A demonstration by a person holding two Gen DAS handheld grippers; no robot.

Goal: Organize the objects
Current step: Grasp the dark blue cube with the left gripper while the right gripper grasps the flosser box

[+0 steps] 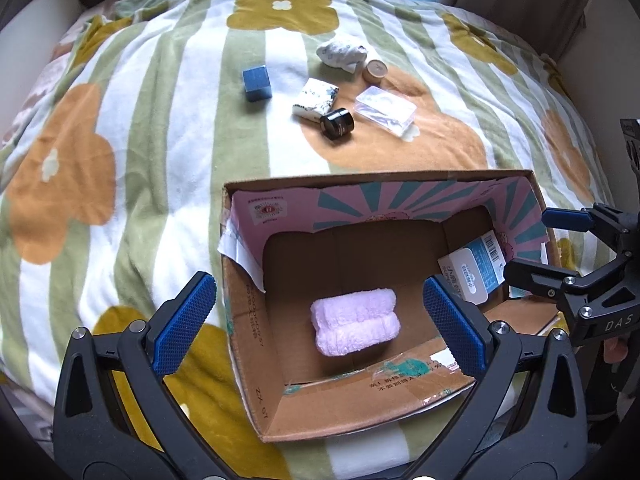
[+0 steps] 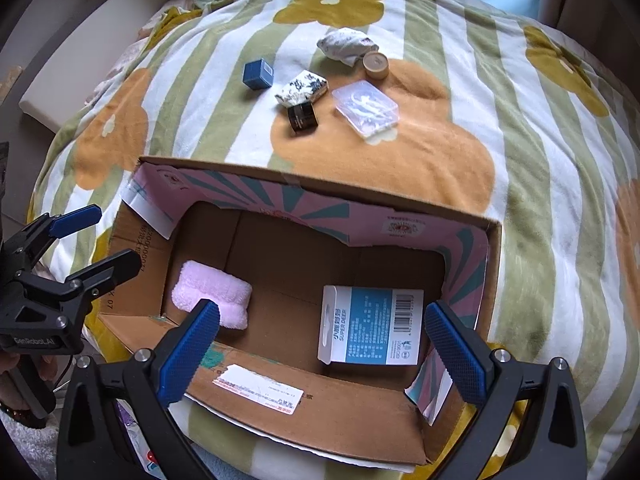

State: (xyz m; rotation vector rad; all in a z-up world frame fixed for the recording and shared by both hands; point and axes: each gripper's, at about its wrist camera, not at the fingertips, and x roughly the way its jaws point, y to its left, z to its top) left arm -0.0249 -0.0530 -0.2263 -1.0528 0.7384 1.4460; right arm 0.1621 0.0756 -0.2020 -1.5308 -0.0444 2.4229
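Both the left gripper (image 1: 318, 322) and the right gripper (image 2: 322, 346) hang over the cardboard box (image 2: 320, 416) with jaws wide apart and nothing between them; the pink towel (image 1: 354, 326) and the blue-and-white packet (image 2: 372, 326) already lie on the box floor. The things left to gather, among them the blue cube (image 1: 256, 83), black jar (image 1: 337, 123) and clear case (image 1: 385, 115), sit on the blanket (image 1: 120, 140) beyond the box's far wall. The cube lies toward the left gripper's side and the clear case toward the right's, so I judge each hand must reach forward past the box.
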